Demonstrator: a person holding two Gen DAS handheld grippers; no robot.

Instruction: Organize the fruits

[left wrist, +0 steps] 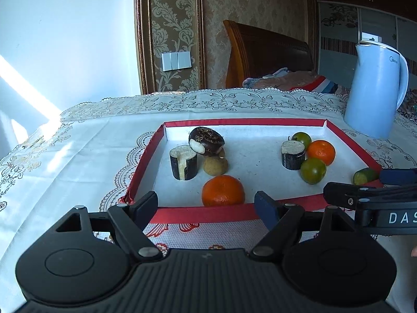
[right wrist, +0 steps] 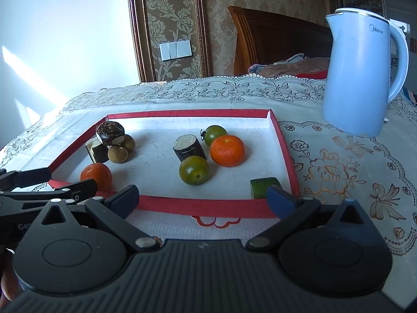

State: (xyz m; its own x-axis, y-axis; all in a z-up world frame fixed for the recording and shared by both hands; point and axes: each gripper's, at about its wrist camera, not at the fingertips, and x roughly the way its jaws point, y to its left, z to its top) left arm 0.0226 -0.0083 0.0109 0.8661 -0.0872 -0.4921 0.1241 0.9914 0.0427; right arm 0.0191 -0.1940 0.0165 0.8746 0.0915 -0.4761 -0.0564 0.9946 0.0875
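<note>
A shallow red-rimmed white tray (left wrist: 208, 212) (right wrist: 203, 206) holds the fruits. An orange tangerine (left wrist: 223, 191) (right wrist: 96, 175) lies at the front left. A second tangerine (left wrist: 321, 152) (right wrist: 227, 150), two green tomatoes (left wrist: 313, 170) (right wrist: 194, 170) and a sugarcane chunk (left wrist: 293, 154) (right wrist: 189, 147) group at the right. A water chestnut (left wrist: 206, 137) (right wrist: 110, 132), a split sugarcane chunk (left wrist: 183, 162) and brown longans (left wrist: 215, 165) (right wrist: 118, 154) sit at the left. A green cucumber piece (right wrist: 263, 187) (left wrist: 365, 175) lies front right. My left gripper (left wrist: 207, 208) and right gripper (right wrist: 204, 199) are open and empty, just before the tray's front rim.
A light blue electric kettle (left wrist: 375, 91) (right wrist: 362, 75) stands on the lace tablecloth (left wrist: 65, 156) right of the tray. A bed with a wooden headboard (left wrist: 268, 54) is behind the table. The wall is at the left.
</note>
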